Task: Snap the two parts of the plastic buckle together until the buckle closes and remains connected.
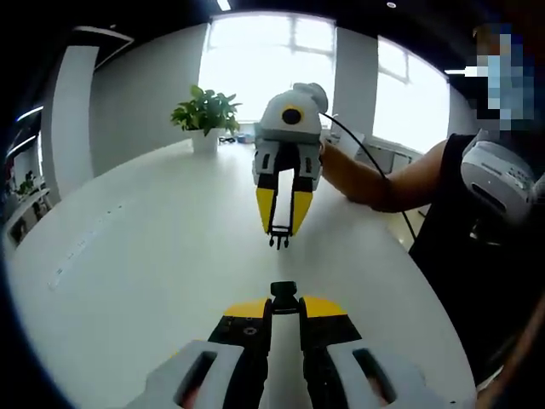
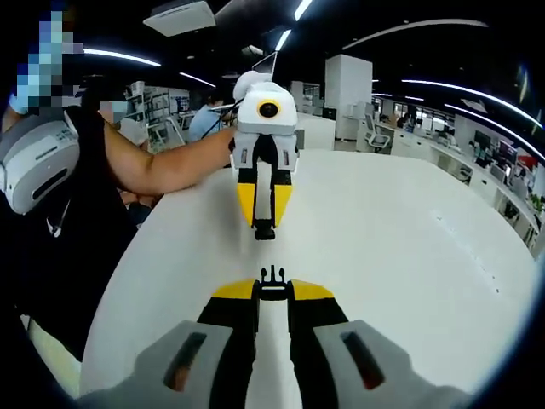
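In the left gripper view my left gripper [image 1: 284,300] is shut on the black socket half of the buckle [image 1: 284,296], which sticks out past the yellow tips. Facing it, a short gap away, the right gripper [image 1: 280,230] holds the pronged half [image 1: 279,241] pointing toward me. In the right gripper view my right gripper [image 2: 272,290] is shut on that pronged half [image 2: 272,279], and the left gripper [image 2: 264,223] hangs opposite with the socket half [image 2: 265,231] at its tip. The two halves are apart above the white table [image 2: 409,256].
A potted green plant [image 1: 205,119] stands at the table's far edge by the bright window. The person's forearm [image 1: 375,183] reaches in from the right. Desks and shelves of an office [image 2: 409,128] lie beyond the table.
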Demonstrator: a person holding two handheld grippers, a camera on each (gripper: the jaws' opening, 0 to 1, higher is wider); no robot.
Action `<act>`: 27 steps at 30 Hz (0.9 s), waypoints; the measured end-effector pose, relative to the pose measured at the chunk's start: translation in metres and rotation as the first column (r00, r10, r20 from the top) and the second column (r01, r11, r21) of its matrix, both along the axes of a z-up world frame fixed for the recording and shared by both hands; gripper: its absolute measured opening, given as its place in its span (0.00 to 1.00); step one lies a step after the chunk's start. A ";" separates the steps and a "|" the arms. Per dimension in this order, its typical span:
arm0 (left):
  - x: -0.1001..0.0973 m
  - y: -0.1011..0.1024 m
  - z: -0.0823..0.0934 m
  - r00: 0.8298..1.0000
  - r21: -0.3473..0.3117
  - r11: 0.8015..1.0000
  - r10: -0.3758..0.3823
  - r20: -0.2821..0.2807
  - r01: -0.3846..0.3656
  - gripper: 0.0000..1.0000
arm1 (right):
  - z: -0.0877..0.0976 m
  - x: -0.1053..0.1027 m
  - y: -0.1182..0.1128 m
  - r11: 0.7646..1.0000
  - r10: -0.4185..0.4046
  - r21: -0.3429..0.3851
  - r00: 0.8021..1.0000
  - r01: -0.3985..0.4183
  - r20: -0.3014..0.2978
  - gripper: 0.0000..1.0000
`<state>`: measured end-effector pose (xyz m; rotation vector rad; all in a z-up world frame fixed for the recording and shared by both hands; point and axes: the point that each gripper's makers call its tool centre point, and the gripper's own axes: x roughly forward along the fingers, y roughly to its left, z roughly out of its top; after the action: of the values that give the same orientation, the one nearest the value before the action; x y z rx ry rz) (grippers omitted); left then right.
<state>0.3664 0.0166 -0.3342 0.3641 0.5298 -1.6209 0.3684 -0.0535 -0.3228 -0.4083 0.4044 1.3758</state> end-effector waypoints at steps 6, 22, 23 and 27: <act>0.002 0.001 -0.001 1.000 0.006 1.000 0.013 0.004 -0.013 0.11 | -0.005 0.001 -0.001 1.000 -0.004 -0.010 1.000 0.004 -0.009 0.12; 0.011 0.003 -0.008 0.999 0.024 0.999 0.036 0.031 -0.037 0.11 | -0.009 0.005 0.002 1.000 -0.008 -0.001 1.000 0.008 -0.009 0.12; 0.011 0.002 -0.009 0.999 0.026 0.999 0.038 0.032 -0.039 0.11 | -0.010 0.005 0.002 1.000 -0.008 -0.003 1.000 0.008 -0.009 0.12; 0.012 0.002 -0.012 0.999 0.030 0.999 0.036 0.025 -0.037 0.11 | -0.011 0.006 0.001 1.000 -0.009 -0.002 1.000 0.009 -0.013 0.12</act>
<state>0.3781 0.0187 -0.3466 0.3945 0.5407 -1.5731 0.3743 -0.0523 -0.3340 -0.3988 0.4179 1.3700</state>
